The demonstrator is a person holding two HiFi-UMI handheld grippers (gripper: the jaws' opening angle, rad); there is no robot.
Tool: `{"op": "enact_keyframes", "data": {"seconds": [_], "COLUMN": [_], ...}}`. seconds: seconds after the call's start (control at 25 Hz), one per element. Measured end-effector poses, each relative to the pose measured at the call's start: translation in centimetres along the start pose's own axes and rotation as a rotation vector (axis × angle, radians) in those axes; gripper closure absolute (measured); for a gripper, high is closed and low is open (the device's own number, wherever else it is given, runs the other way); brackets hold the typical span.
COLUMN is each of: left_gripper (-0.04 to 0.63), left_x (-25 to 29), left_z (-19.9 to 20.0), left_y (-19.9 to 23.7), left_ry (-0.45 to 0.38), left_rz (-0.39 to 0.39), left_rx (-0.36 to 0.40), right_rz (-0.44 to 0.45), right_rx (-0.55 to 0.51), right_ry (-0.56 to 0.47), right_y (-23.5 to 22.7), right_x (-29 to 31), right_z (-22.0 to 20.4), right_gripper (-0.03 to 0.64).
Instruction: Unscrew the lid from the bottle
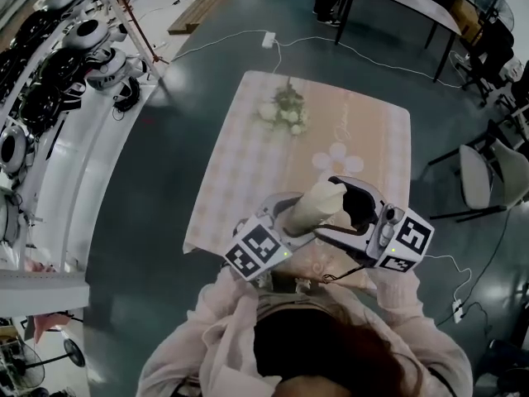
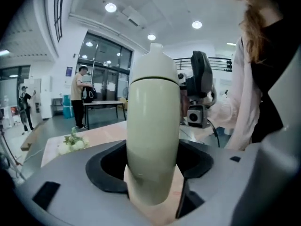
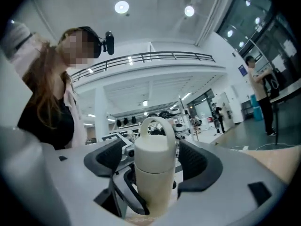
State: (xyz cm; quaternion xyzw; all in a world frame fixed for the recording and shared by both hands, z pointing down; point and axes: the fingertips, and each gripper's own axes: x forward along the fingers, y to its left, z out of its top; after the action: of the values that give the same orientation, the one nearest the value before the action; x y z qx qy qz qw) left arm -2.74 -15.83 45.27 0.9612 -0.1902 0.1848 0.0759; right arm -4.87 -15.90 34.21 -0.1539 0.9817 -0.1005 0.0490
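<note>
The cream bottle (image 1: pixel 316 209) is held in the air above the near end of the table (image 1: pixel 240 164), its body clamped in the left gripper (image 2: pixel 151 173). From the right, the right gripper (image 3: pixel 153 163) brackets the looped lid (image 3: pixel 151 149), jaws apart and pads clear of it.

bottle (image 2: pixel 153 140): smooth, matt (material unclear) | tablecloth (image 1: pixel 248 164): cloth, matt | claw pads (image 3: pixel 195 161): matt, rubbery
</note>
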Motion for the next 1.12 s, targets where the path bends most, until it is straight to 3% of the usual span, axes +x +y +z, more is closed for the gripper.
{"op": "enact_keyframes", "data": {"seconds": [0.12,0.2,0.32,0.48,0.56,0.6,0.68,0.8,0.92,1.04,1.12], "left_gripper": [0.279,0.279,0.279,0.279,0.279,0.279,0.279,0.279,0.279,0.279,0.279], "left_x": [0.5,0.6,0.3,-0.8,-0.8,-0.6,0.0,0.5,1.1,1.4,1.2], "left_z": [-0.7,-0.8,-0.4,0.1,0.1,0.1,0.4,0.7,0.2,-0.4,-0.6], "left_y": [-0.4,-1.1,-2.5,-5.6,-6.3,-6.1,-4.8,-1.7,-0.2,-0.7,-1.4], "left_ry": [0.041,0.05,0.042,0.025,0.029,0.031,0.021,0.002,0.039,0.065,0.069], "left_rz": [0.008,-0.037,-0.166,-0.419,-0.465,-0.45,-0.362,-0.163,-0.019,-0.024,-0.078], "left_rx": [0.037,0.041,0.069,0.142,0.164,0.165,0.123,0.02,0.056,0.077,0.08], "right_rz": [-0.102,-0.058,0.106,0.445,0.546,0.548,0.459,0.205,-0.02,-0.085,-0.031], "right_rx": [-0.113,-0.161,-0.204,-0.244,-0.233,-0.218,-0.166,-0.047,0.025,0.0,-0.029], "right_ry": [0.085,0.119,0.13,0.123,0.102,0.094,0.075,0.011,-0.023,0.006,0.046], "right_y": [-0.5,-0.2,1.8,5.1,5.8,5.6,4.2,0.9,-1.3,-1.6,-1.1], "right_x": [0.4,0.5,0.7,-1.0,-1.7,-1.7,-1.3,-0.7,-0.4,-0.5,-0.6], "right_z": [-1.0,-1.2,-0.5,-0.3,-0.2,-0.1,0.1,0.6,0.3,-0.3,-0.7], "right_gripper": [0.308,0.298,0.298,0.299,0.301,0.302,0.286,0.21,0.216,0.31,0.305]}}
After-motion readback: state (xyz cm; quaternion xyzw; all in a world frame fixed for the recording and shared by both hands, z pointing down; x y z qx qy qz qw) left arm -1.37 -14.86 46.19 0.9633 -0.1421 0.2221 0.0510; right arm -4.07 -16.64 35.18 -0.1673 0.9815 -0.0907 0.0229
